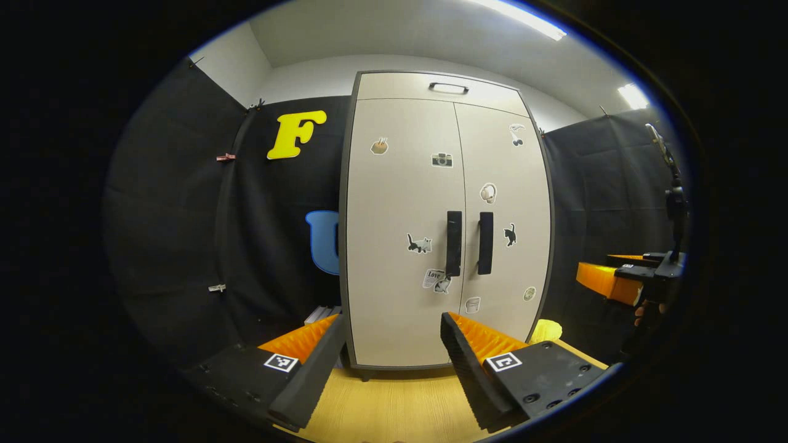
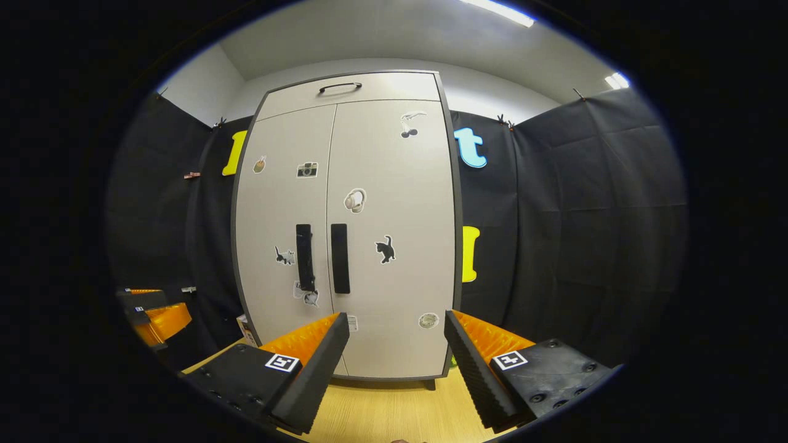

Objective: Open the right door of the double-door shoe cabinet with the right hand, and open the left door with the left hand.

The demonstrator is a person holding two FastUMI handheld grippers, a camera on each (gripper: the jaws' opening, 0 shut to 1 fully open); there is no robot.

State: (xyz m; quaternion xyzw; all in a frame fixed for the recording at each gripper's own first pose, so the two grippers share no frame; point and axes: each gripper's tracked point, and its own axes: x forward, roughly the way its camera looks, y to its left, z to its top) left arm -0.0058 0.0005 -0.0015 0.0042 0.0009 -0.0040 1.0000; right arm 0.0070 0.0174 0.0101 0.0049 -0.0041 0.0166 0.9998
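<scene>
Beige, tall, dark-edged double-door shoe cabinet [image 1: 400, 234] standing upright on the pale wooden bench [image 1: 394, 406], long axis vertical, front turned squarely toward both cameras. Both doors shut and flush, meeting at a thin vertical seam near the middle. Left door [image 1: 394, 246] and right door [image 1: 511, 203] each carrying a black vertical bar handle, left handle [image 1: 454, 243] and right handle [image 1: 485, 242], just beside the seam on either side, parallel, set at mid height. Small stickers [image 1: 419, 243] scattered over both door faces. Narrow top panel with a black horizontal pull [image 1: 449, 88] above the doors. Short dark feet under the bottom edge, lifting the carcass slightly off the bench.

Left black-and-orange tongs [image 1: 391, 344] low in the left gripper view, spread wide apart, holding nothing, aimed at the lower part of the left door, well apart from the handles. Right black-and-orange tongs [image 2: 394, 344] low in the right gripper view, likewise spread wide and holding nothing, pointed at the lower right door [image 2: 394, 234], well short of the right handle [image 2: 340, 258].

Bare bench surface between tongs and cabinet base. Black cloth wall [image 1: 184, 215] close behind and along both sides of the cabinet. Yellow crumpled object [image 1: 546, 331] at the cabinet's lower right corner. White ceiling with strip lights [image 1: 523, 18] overhead.
</scene>
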